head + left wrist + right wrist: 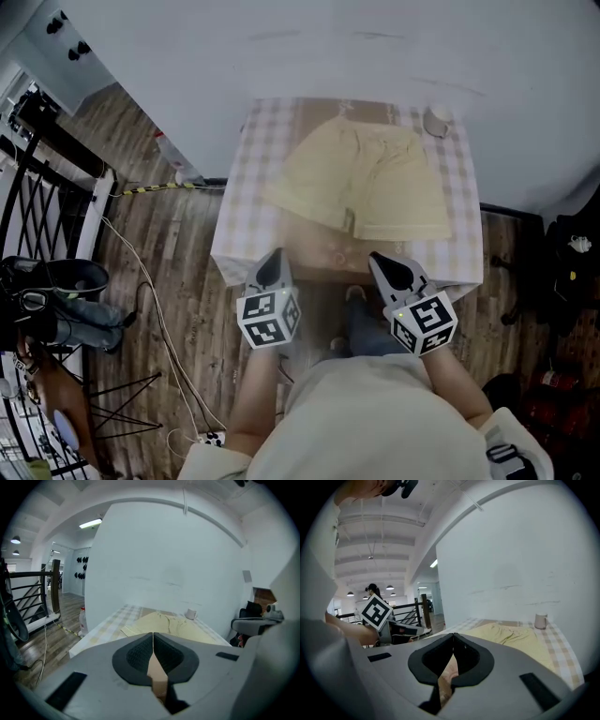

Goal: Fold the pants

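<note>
On the bench (234, 248), over a checked cloth (253, 159), the pants (366, 183) lie flat and spread out, waistband toward the far wall and hems toward me. A cup (437, 122) stands at the far right corner, just beside the waistband. My left tool (274, 258) and right tool (384, 262) hang off the near edge, clear of the cloth and apart from each other. Each has its jaws together with nothing between them, as each tool's own view confirms.

Judged stage: no fold is begun, and both tools must part their jaws before any grasp.

Risks from here:
- (a) A pinch at the hems may catch the cloth along with the fabric, since the two lie flush, and drag it.
- (b) A pinch of the top layer alone would leave the lower layer behind and skew the fold.
- (c) A fold carried toward the far right could knock the cup.
- (d) Unequal lift by the two tools would wrinkle the crease.
</note>
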`<action>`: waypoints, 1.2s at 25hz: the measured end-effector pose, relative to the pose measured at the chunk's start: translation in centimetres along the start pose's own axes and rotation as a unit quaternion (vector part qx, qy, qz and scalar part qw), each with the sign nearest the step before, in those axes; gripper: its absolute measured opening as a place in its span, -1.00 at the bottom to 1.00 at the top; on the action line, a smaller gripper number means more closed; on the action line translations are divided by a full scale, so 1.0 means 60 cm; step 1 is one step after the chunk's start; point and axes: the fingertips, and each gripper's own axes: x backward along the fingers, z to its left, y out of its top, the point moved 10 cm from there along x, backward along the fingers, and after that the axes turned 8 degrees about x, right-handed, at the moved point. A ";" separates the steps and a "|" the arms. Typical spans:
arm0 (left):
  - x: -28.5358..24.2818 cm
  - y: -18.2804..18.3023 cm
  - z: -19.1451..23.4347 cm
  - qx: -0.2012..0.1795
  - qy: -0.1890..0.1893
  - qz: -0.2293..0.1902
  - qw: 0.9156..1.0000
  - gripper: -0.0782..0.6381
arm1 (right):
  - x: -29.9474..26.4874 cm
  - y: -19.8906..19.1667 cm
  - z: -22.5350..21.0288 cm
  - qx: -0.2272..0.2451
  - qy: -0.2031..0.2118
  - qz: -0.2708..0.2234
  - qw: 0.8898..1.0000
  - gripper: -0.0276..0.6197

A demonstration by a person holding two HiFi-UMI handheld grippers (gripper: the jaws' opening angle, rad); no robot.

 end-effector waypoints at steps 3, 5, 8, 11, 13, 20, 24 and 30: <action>-0.036 0.011 0.012 0.005 0.011 0.002 1.000 -0.76 | -0.032 0.004 -0.024 0.004 0.008 0.000 1.000 -0.91; -0.062 0.021 0.024 0.010 0.022 0.002 1.000 -0.76 | -0.057 0.010 -0.042 0.009 0.015 0.000 1.000 -0.91; -0.104 0.035 0.046 0.014 0.040 -0.001 0.999 -0.76 | -0.098 0.023 -0.073 0.017 0.026 -0.002 1.000 -0.91; -0.147 0.052 0.068 0.023 0.065 0.001 0.998 -0.76 | -0.137 0.036 -0.103 0.024 0.037 0.000 0.999 -0.91; -0.171 0.057 0.078 0.030 0.076 0.006 0.997 -0.76 | -0.158 0.041 -0.120 0.027 0.046 0.006 0.999 -0.91; -0.248 0.055 0.113 0.037 0.106 0.025 0.993 -0.76 | -0.223 0.045 -0.160 0.028 0.073 0.020 0.997 -0.91; -0.288 0.048 0.131 0.052 0.125 0.035 0.990 -0.76 | -0.249 0.037 -0.174 0.027 0.093 0.036 0.995 -0.91; -0.331 0.046 0.158 0.053 0.158 0.052 0.985 -0.76 | -0.279 0.031 -0.186 0.022 0.121 0.050 0.991 -0.91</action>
